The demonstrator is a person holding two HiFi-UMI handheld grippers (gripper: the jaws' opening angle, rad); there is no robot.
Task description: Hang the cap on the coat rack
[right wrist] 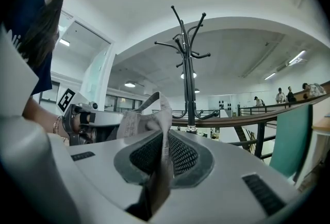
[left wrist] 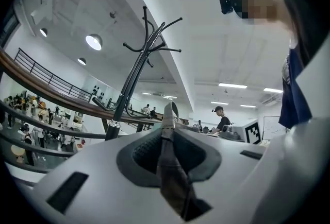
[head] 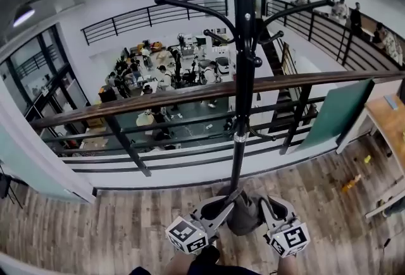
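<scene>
Cap [head: 247, 217] in left claw [head: 225, 205], right claw [head: 268, 208] — rack [head: 243, 78] ahead

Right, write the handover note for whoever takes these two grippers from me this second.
Left gripper: tongs shut on a fold of the cap.
Right gripper: tongs shut on the cap's other side, so the cap is held between the two, low in front of the person.
Coat rack: stands straight ahead, its pole right behind the cap and in front of the railing. Its hooks are high above the cap, and nothing hangs on those in view.
Done: cap picked up and brought to the rack.
Left: raise the cap, set it over a hook, open both tongs.
</scene>
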